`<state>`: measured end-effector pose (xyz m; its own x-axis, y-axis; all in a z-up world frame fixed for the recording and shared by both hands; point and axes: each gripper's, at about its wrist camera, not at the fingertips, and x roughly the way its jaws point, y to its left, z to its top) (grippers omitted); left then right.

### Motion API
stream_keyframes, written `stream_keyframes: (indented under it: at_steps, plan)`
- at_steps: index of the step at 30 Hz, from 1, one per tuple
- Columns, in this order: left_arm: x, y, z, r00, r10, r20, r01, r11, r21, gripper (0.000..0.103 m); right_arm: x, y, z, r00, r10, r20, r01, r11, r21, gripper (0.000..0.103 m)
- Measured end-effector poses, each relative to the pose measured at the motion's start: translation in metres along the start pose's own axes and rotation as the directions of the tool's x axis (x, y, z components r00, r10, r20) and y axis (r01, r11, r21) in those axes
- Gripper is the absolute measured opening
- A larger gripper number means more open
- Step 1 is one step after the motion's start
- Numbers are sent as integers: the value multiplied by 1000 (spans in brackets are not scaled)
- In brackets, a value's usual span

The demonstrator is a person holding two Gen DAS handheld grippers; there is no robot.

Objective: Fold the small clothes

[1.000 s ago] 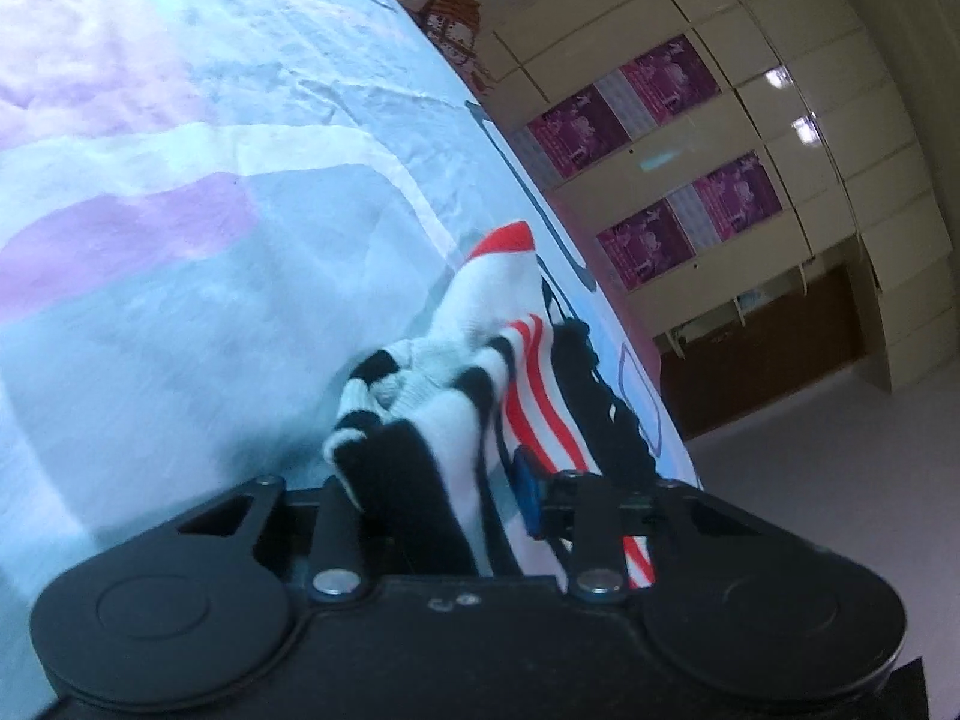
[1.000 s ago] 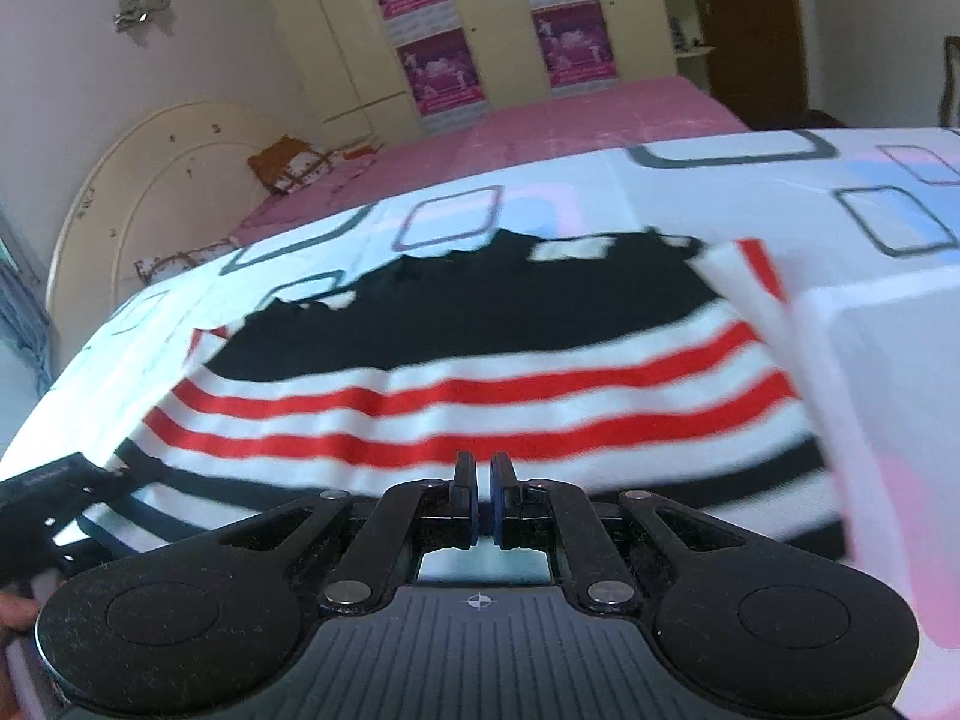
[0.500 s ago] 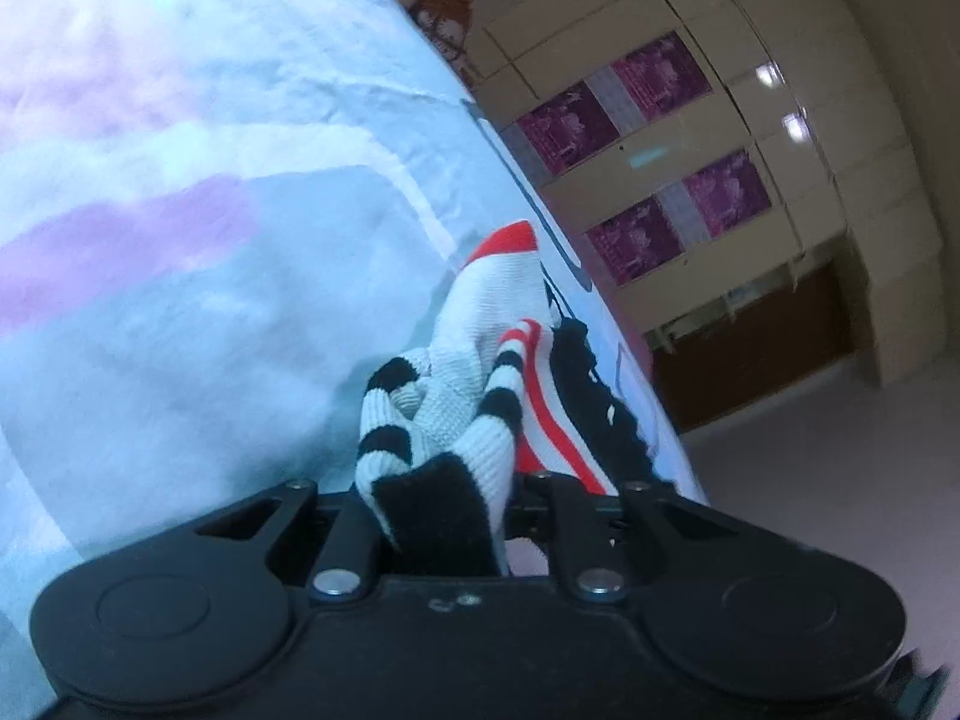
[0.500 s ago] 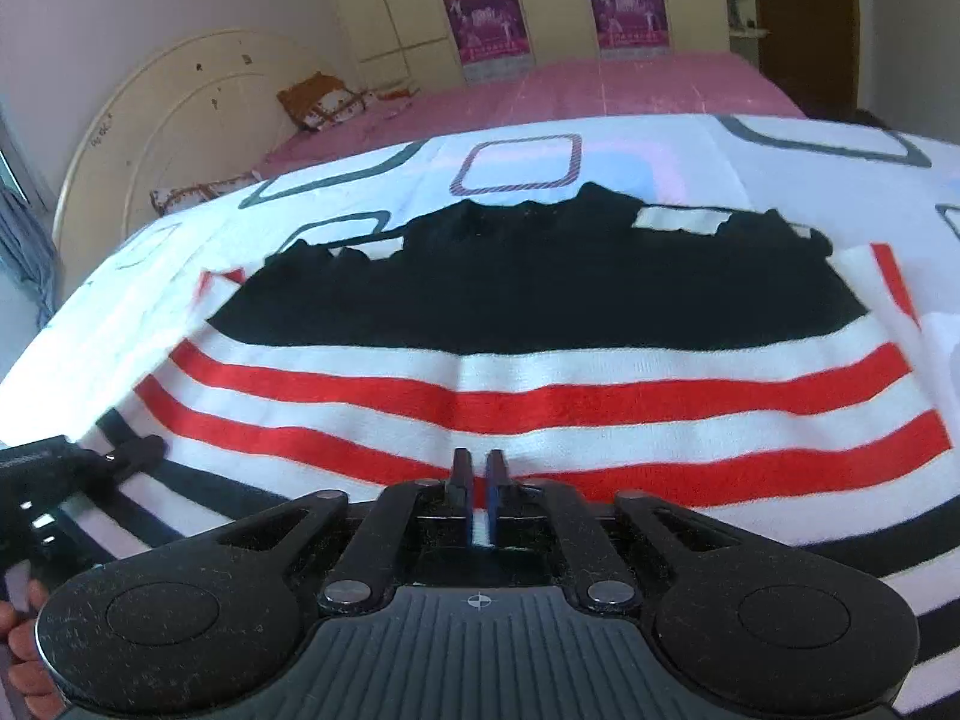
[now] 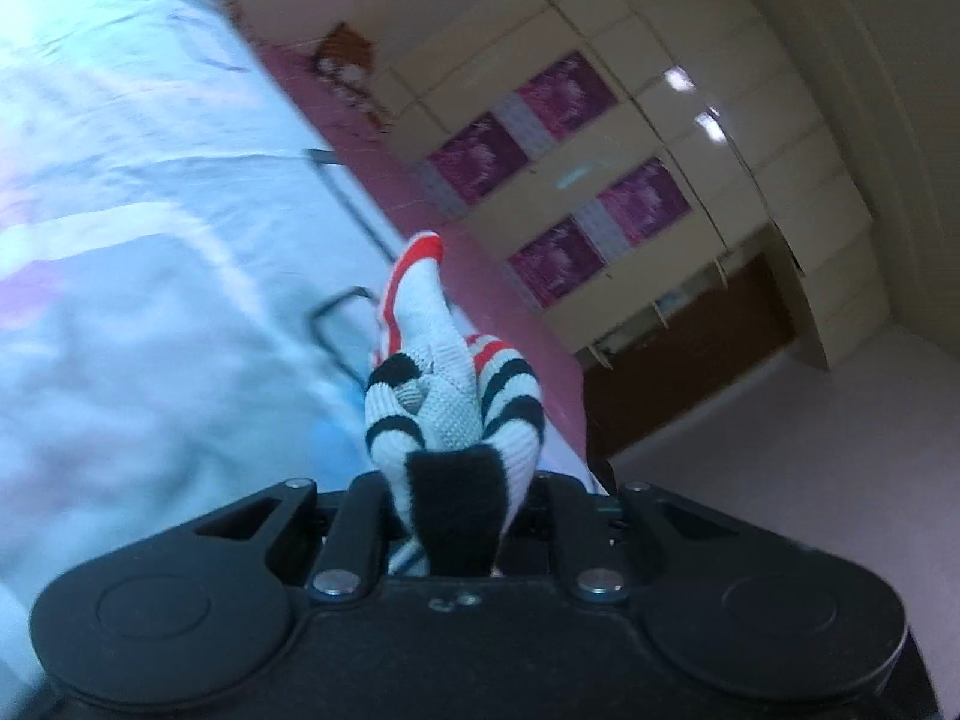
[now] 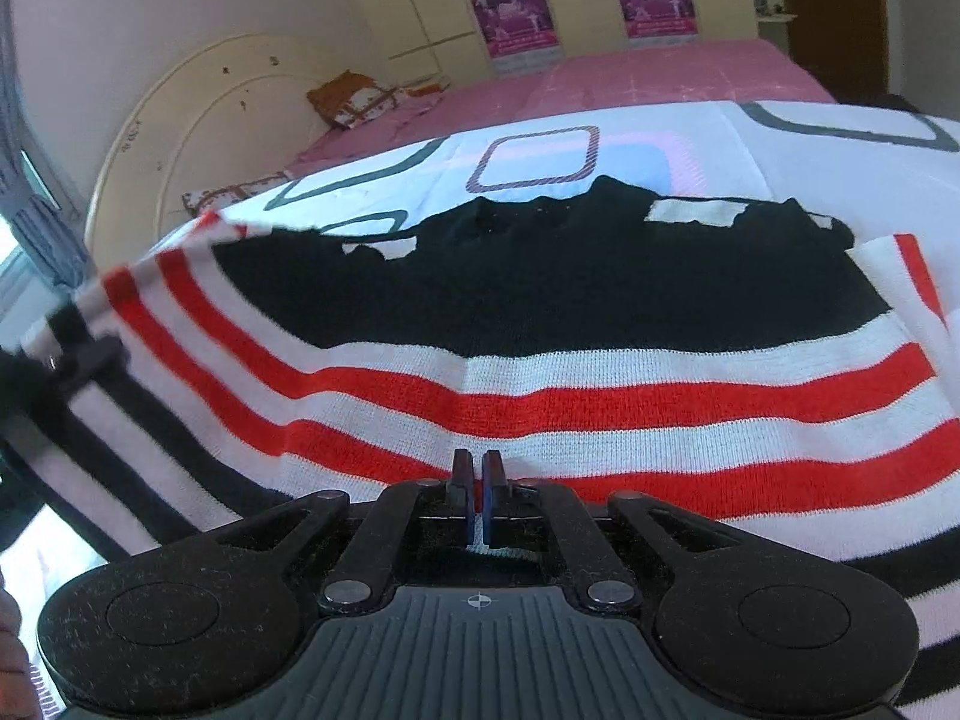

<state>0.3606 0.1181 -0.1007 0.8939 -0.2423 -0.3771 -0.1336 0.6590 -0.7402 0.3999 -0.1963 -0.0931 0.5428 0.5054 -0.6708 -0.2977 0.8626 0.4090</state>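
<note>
The left gripper (image 5: pixel 456 480) is pinching the sweater's (image 6: pixel 540 372) side and lifting it off the bed (image 6: pixel 810 156), so carry it across slowly while the tightly closed, empty right gripper (image 6: pixel 477 480) is pressing the middle flat.

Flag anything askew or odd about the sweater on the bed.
The sweater is not flat: its left corner is lifted off the sheet, bunched between the left tongs, which have just been closing on it. The stripes slant on that side. The right tongs are shut at the hem. No damage shows.
</note>
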Motion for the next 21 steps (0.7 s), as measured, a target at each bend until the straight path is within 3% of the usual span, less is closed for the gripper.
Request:
stream_keyframes:
  at_steps: [2,7,13,17,20,21]
  plan:
    - [9,-25,-8,1000,3,-21,-2,998,57,14,-4,-9,3,999,36,-5,-36,999,25,0]
    - [29,-84,-39,998,-16,-63,29,978,207,14,-48,-56,12,995,34,97,-47,990,135,0]
    - [56,-120,-85,988,-50,-143,84,967,240,14,-110,-135,16,983,-17,184,-30,969,247,0]
    - [83,-140,-127,969,-19,-247,93,952,292,14,-140,-175,12,979,-45,199,-19,952,307,0]
    - [108,-151,-163,942,83,-325,54,919,392,15,-157,-191,8,980,-39,197,-31,940,339,0]
    - [116,-155,-174,932,122,-340,44,896,441,19,-160,-193,7,981,-35,190,-34,938,345,1]
